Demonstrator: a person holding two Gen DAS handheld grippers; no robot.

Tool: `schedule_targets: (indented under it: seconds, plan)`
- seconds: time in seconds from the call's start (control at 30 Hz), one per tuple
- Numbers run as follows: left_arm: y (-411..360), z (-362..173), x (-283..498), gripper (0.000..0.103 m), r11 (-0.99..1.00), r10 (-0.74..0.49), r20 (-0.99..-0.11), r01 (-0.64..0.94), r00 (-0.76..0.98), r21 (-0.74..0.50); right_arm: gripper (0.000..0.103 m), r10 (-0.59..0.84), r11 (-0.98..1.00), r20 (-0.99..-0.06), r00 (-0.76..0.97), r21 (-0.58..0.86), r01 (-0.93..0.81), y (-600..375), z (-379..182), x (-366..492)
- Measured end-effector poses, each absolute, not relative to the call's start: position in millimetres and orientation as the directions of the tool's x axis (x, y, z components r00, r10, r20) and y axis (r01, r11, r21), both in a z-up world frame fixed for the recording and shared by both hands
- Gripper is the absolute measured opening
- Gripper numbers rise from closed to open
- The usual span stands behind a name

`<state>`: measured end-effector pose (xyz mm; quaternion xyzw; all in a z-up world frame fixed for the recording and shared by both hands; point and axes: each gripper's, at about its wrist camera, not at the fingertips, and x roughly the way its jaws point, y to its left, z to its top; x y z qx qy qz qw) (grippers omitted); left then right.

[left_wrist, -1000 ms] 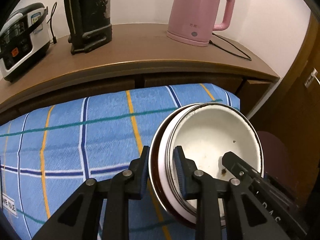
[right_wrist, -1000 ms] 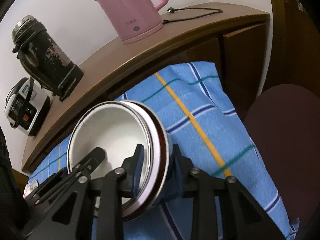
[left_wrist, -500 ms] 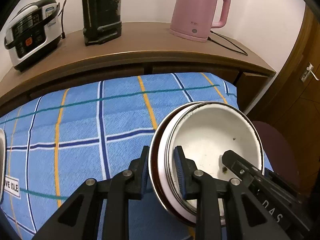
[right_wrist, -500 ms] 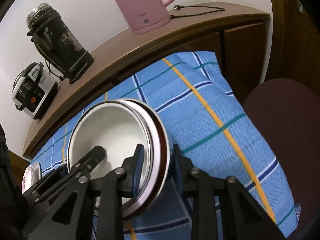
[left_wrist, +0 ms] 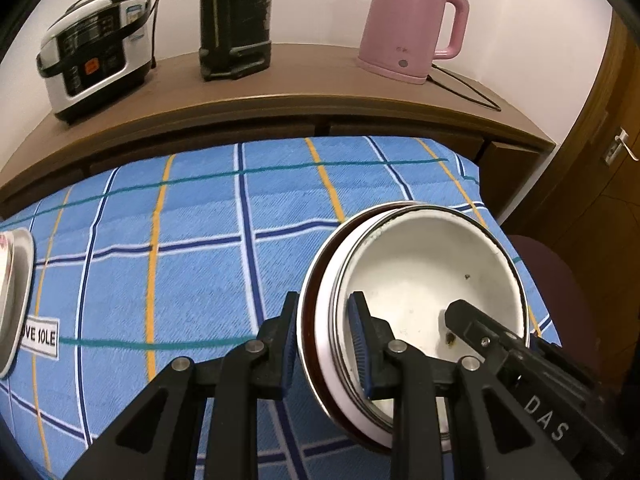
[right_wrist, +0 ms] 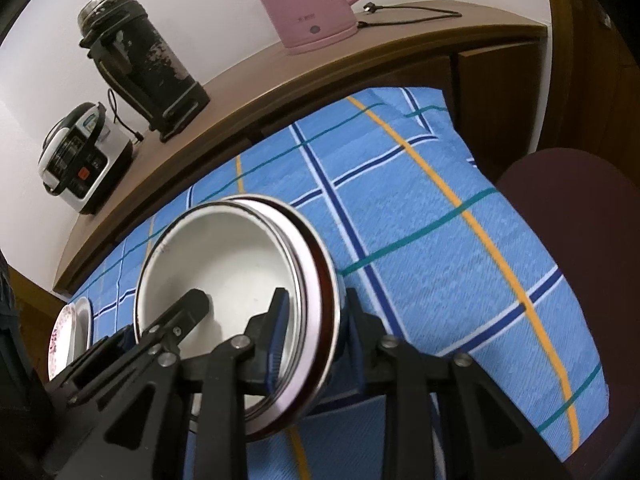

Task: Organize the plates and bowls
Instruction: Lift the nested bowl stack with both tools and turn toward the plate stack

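Both claws (left_wrist: 326, 340) (right_wrist: 314, 334) clamp round, smooth nested bowls (left_wrist: 432, 276).

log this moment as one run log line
left gripper: shut on bowl stack rim | right gripper: shut on opposite rim | stack above blue tablecloth | plates far left

Both tongs clamp opposite rims of nested bowls (left_wrist: 420, 292) above the tablecloth (left_wrist: 192, 248); sideboard (left_wrist: 260, 104) behind.
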<state>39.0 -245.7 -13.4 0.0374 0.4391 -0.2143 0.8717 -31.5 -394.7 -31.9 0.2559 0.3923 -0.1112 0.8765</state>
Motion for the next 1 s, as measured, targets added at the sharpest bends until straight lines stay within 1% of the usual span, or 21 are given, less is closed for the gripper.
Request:
schedule_targets:
  seconds: [1.0]
  plan:
    - [-147.6,-4.2,14.9,0.027,0.953,-0.269,-0.763,0.274,0.587,-0.126,0.027,0.076,0.909,-0.750,0.657,0.322,0.263,-298.3,-28.5,-35.1]
